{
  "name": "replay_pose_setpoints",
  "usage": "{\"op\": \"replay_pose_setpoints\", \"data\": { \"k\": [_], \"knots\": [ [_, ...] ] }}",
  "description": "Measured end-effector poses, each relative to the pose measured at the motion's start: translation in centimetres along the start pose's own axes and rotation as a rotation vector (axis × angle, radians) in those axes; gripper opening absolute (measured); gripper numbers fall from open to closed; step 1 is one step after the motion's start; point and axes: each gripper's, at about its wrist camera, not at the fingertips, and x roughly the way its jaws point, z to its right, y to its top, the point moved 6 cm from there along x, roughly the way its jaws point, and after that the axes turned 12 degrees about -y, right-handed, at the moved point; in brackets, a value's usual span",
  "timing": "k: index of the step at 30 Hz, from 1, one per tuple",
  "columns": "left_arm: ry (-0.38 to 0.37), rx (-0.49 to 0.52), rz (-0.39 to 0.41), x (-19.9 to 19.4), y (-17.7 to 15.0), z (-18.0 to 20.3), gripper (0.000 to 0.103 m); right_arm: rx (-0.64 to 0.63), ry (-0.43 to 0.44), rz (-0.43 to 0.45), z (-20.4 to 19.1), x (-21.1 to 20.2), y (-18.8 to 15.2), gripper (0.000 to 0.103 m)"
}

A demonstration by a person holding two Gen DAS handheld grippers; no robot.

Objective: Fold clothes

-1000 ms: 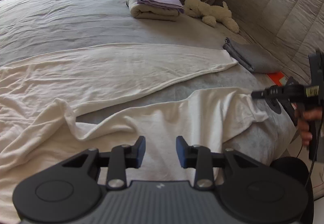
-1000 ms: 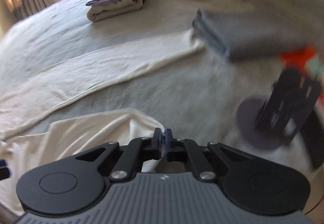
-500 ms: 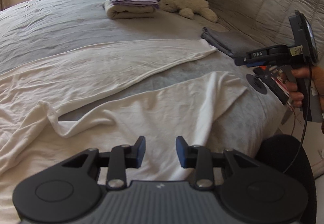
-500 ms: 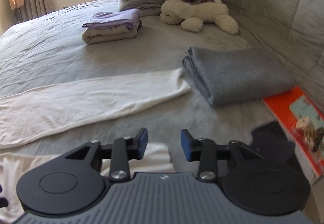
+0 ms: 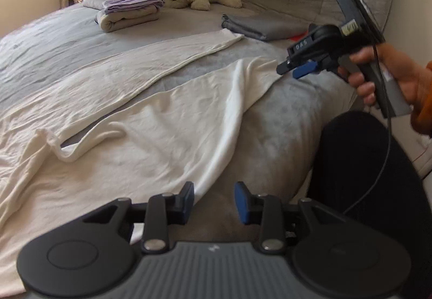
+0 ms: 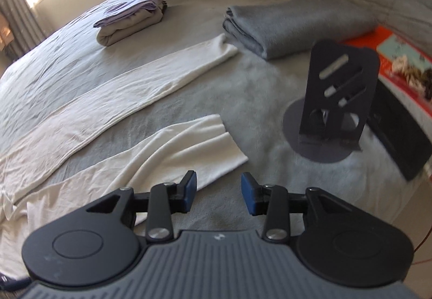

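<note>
While spread flat, white garment (image 6: pixel 151 153) beside gaping right claw (image 6: pixel 218 192).

The right claw (image 6: pixel 218 192), clamped shut a second ago on the near leg end of the white garment (image 6: pixel 189 145), now stands with its blue pads apart and empty. The released leg end lies flat on the bed (image 6: pixel 256 83), just left of the claw. The left claw's (image 5: pixel 214 200) view has swung right: the person's hand (image 5: pixel 388 77) and the right claw now appear larger and higher on the right.
</note>
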Motion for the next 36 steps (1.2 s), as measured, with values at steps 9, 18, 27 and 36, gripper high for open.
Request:
{"op": "replay_pose_setpoints", "data": {
  "k": [9,18,27,36],
  "knots": [
    [0.064,0.044,0.002,0.1,-0.6,0.0,0.002,0.035,-0.052,0.051,-0.3,1.5,0.2,0.002],
    [-0.002,0.038,0.020,-2.4,0.5,1.1,0.001,-0.121,-0.140,0.141,1.3,-2.1,1.3,0.002],
    [-0.072,0.080,-0.045,-2.7,-0.8,3.4,0.001,-0.251,-0.160,0.109,3.4,-3.6,-0.8,0.002],
    [-0.077,0.082,-0.123,-1.2,-2.9,3.7,0.001,-0.257,-0.160,0.024,5.1,-2.8,-3.2,0.002]
  ]
}}
